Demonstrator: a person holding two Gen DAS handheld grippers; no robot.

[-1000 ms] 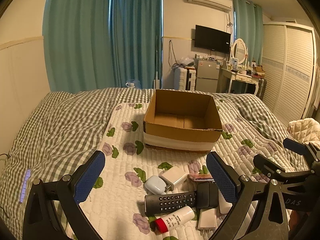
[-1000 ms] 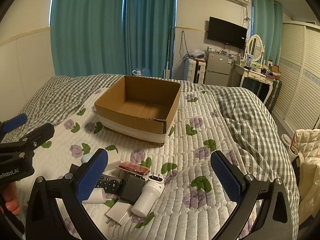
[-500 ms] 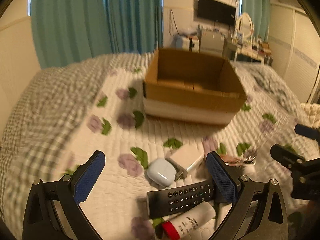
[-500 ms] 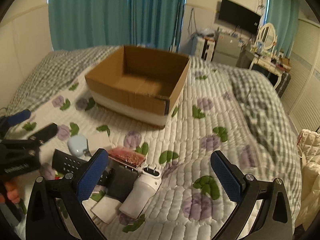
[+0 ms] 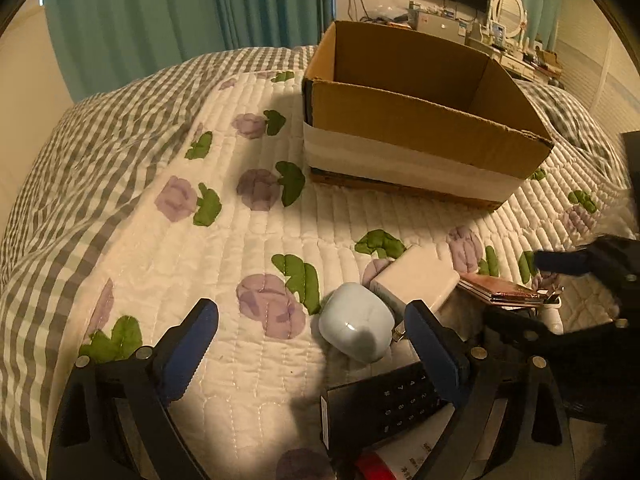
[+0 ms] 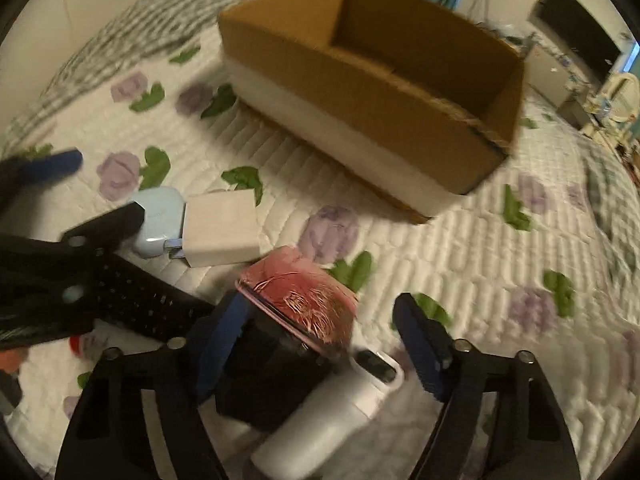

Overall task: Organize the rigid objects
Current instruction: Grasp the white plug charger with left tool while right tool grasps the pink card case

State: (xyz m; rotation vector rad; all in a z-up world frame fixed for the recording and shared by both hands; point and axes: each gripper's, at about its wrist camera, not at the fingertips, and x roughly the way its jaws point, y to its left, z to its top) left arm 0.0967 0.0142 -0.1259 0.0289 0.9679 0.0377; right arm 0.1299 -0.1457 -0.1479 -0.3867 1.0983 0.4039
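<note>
Closing both sets of jaws with nothing clamped yet: left gripper (image 5: 312,344) apart around the pale blue case (image 5: 355,332) at 6 o'clock of the cardboard box (image 5: 420,120), right gripper (image 6: 320,336) narrowing astride the pink-red flat case (image 6: 298,294) lying on a black block. Best done by squeezing each item squarely at its middle, clear of the white charger (image 5: 416,276) and black remote (image 5: 384,404) touching alongside, then lifting straight up from the quilted bed (image 5: 160,264) toward the box. No legible writing: remote keys and tube print too blurred.
</note>
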